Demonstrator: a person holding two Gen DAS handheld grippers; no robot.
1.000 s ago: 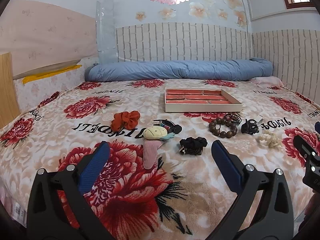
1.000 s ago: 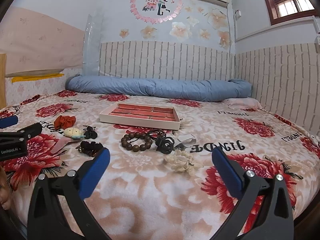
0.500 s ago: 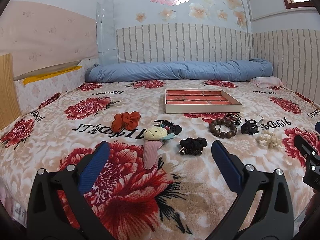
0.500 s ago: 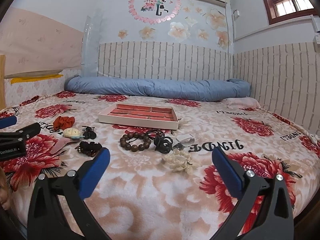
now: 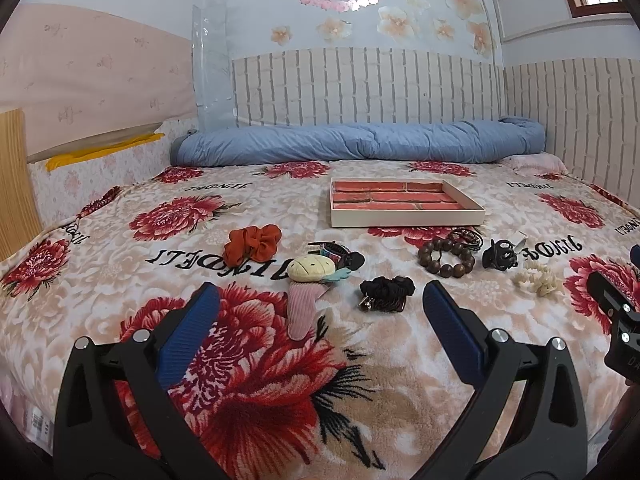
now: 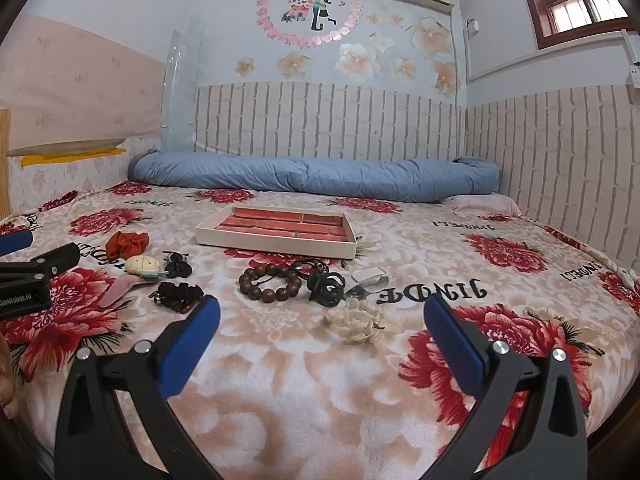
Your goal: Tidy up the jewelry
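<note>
Lying in a loose row across the middle of a floral bed blanket (image 5: 100, 320), a set of jewelry and hair pieces waits in front of a shallow tray (image 5: 404, 218). That tray (cream walls, red lining split into compartments) sits nearer the far edge of the bed and holds nothing that can be seen. From the left end of the row come an orange scrunchie (image 5: 252, 243), then a cream round clip (image 5: 312, 269) touching a pink ribbed clip (image 5: 303, 308), with a small dark clip (image 5: 340, 254) just behind them. A black frilly clip (image 5: 386, 293) lies near the row's middle. Further right sit a brown beaded bracelet (image 5: 445, 257), a tangle of black cords (image 5: 466, 237) touching its far side, a black claw clip (image 5: 499, 255) and a small silver piece (image 6: 370, 276) beside it. A cream flower clip (image 6: 360, 322) ends the row, nearest the bed's front edge.

Both tools hover above the front part of the blanket, touching nothing. The left gripper (image 5: 320, 324) has its blue-padded fingers (image 5: 188, 332) spread wide apart, empty, facing the pink clip. The right gripper (image 6: 322, 332) is likewise spread wide and empty, facing the flower clip. A rolled blue duvet (image 5: 360, 146) lies along the far edge of the bed, against a brick-patterned wall (image 5: 360, 84).
</note>
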